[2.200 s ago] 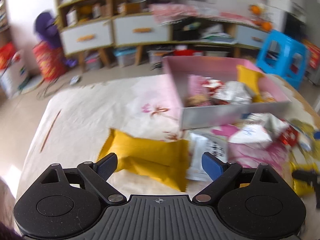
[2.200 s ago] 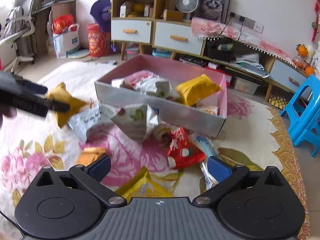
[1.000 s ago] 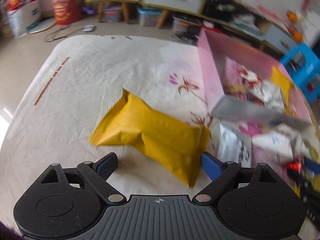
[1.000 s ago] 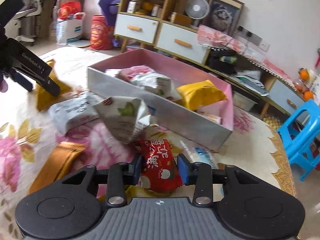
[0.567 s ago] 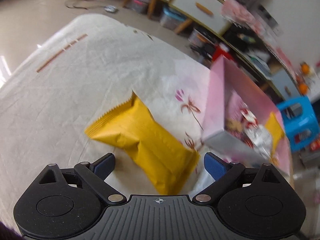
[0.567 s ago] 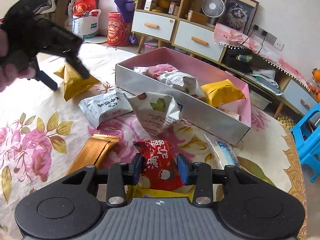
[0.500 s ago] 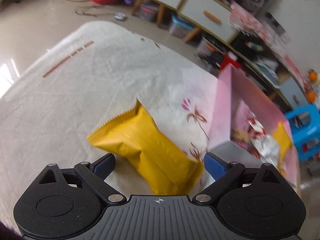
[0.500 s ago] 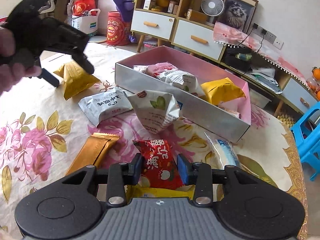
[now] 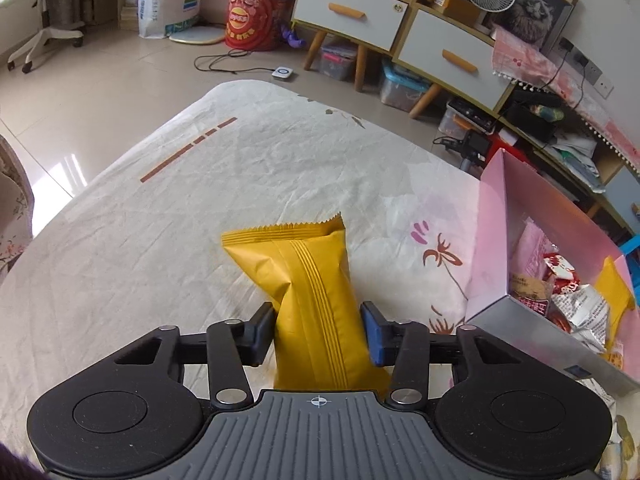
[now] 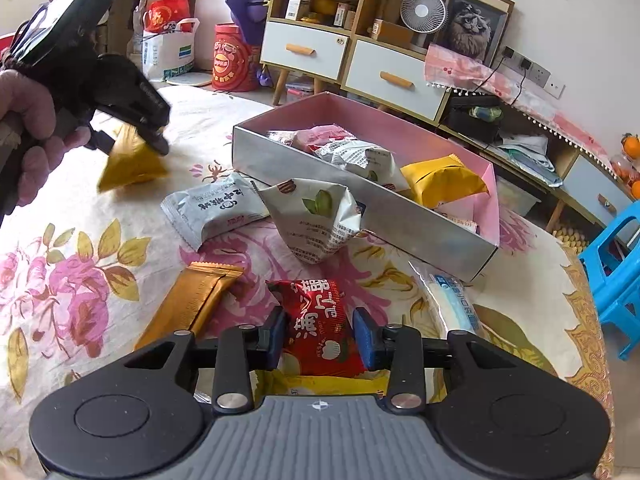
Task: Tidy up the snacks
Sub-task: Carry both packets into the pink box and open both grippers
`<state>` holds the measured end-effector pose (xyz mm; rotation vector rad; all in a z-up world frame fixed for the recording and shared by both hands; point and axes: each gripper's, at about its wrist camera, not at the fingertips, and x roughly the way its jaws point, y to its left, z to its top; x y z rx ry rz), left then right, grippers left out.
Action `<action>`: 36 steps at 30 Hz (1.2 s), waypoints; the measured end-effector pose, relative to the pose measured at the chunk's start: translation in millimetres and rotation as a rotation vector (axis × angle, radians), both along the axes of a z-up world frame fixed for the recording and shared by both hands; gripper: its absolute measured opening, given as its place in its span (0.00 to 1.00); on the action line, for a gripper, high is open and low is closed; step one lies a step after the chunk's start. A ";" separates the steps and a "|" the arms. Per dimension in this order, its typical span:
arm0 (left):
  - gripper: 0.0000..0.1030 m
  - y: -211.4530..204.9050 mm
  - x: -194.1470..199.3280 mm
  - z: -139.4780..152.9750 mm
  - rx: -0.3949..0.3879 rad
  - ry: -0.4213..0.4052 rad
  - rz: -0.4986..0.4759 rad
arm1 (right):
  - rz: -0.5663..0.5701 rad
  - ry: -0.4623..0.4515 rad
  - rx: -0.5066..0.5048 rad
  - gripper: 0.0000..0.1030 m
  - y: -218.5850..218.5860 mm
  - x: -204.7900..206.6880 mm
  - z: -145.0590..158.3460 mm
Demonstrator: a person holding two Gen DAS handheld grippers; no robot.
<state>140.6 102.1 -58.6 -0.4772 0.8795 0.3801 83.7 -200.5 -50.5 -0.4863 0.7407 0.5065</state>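
A puffy yellow snack packet with a zigzag top edge (image 9: 316, 300) is squeezed between the two fingers of the left gripper (image 9: 319, 334). Its top end sticks out past the fingers, above the wrinkled flowered cloth (image 9: 168, 216) on the table. No writing can be seen on it. In the right wrist view the same packet (image 10: 128, 160) is seen held up off the cloth, left of the long pink cardboard box with silver sides (image 10: 400, 216).

A small red snack packet with white Chinese letters and a little apple picture (image 10: 320, 328) is pinched between the fingers of the right gripper (image 10: 320, 336). It is found in front of the box, over a flat yellow packet (image 10: 332, 384) on the cloth.

A white packet with a green leaf picture (image 10: 316, 216) is propped against the box's front wall. A grey-white packet with Chinese letters (image 10: 216, 210) is laid just left of it. More packets are kept inside the box.
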 end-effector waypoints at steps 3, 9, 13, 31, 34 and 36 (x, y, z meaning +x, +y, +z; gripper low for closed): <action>0.38 1.0 -2.4 1.2 -0.026 0.000 -0.019 | -0.005 0.006 0.018 0.24 -0.8 -0.4 2.8; 0.37 2.6 -8.3 3.1 -0.110 -0.004 -0.041 | -0.039 0.042 0.095 0.21 -9.2 2.2 12.2; 0.36 -1.0 -11.0 7.5 -0.138 -0.021 -0.063 | -0.064 0.049 0.134 0.21 -15.6 3.0 18.4; 0.36 -34.6 -2.5 50.6 -0.058 -0.156 -0.265 | -0.230 -0.013 0.318 0.21 -45.9 40.0 53.8; 0.36 -49.0 3.6 56.3 -0.025 -0.167 -0.314 | -0.246 -0.060 0.334 0.21 -45.5 53.4 55.2; 0.36 -58.9 11.6 61.2 -0.017 -0.176 -0.354 | -0.285 -0.070 0.358 0.21 -50.2 60.3 58.9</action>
